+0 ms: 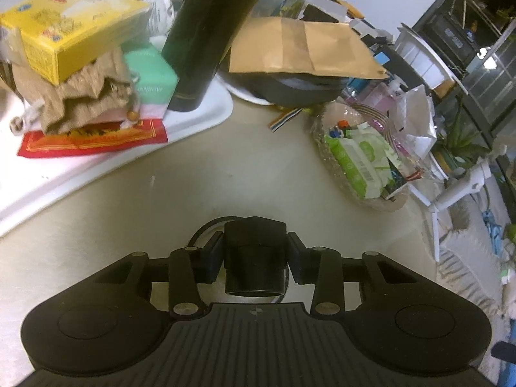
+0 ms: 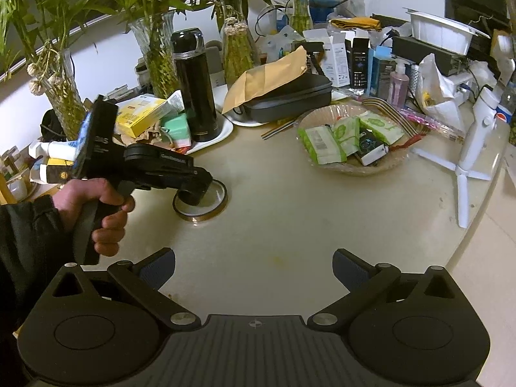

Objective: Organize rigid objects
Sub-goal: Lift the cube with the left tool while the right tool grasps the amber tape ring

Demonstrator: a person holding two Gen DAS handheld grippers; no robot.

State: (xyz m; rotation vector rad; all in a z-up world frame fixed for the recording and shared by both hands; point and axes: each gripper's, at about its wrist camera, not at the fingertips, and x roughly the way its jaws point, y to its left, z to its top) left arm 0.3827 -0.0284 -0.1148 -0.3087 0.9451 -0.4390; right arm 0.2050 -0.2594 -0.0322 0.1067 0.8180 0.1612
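Glossy black flask [image 2: 195,87]; smooth cream table [image 2: 290,219].

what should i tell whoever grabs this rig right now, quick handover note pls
Left gripper: fingers shut on the black knob of a round glass lid with a gold rim; the lid sits on the beige table.
Right gripper: open, holding nothing, above bare table.
Nearby: tall black flask standing on a white tray; woven basket with green-and-white packets.
Done: lid gripped.
Left: likely lift the lid and put it away; its destination isn't evident.
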